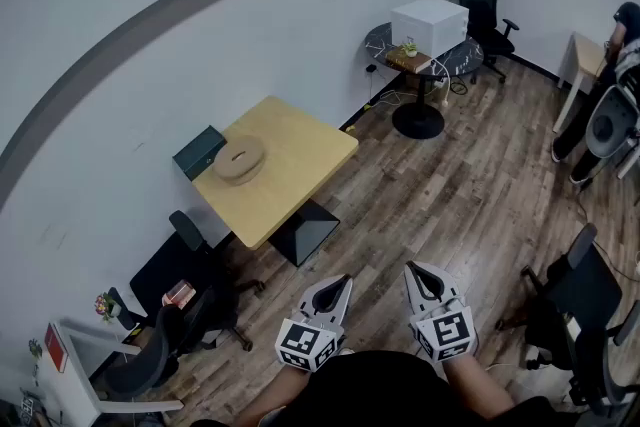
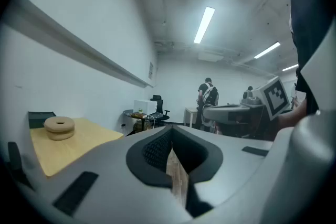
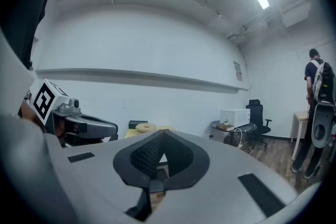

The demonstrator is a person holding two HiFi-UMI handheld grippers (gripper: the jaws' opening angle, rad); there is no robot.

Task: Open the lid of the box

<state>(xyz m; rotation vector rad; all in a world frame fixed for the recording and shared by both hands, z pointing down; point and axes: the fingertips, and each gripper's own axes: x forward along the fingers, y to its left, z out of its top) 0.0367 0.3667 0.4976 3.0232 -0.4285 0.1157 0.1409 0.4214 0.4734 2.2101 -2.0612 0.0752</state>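
nothing is begun yet: the round wooden box (image 1: 240,158) sits lid-on upon the yellow table (image 1: 300,153), well apart from the left gripper (image 1: 343,282) and right gripper (image 1: 411,267), both with jaws together and empty.

Matt, smooth grey plastic forms the left gripper (image 1: 344,281) and the right gripper (image 1: 411,267), whose jaws are lined with black pads (image 2: 153,150) of a finely ribbed, rubbery look. The floor (image 1: 450,185) is planked wood, brown and streaky, with a low sheen. The counter (image 1: 300,150) has a pale, smooth wooden top, and the round box (image 1: 239,159) on it looks like matt, light-tan wood. The wall (image 1: 150,85) is smooth white paint. A round table (image 1: 383,39) has a dark marbled top.
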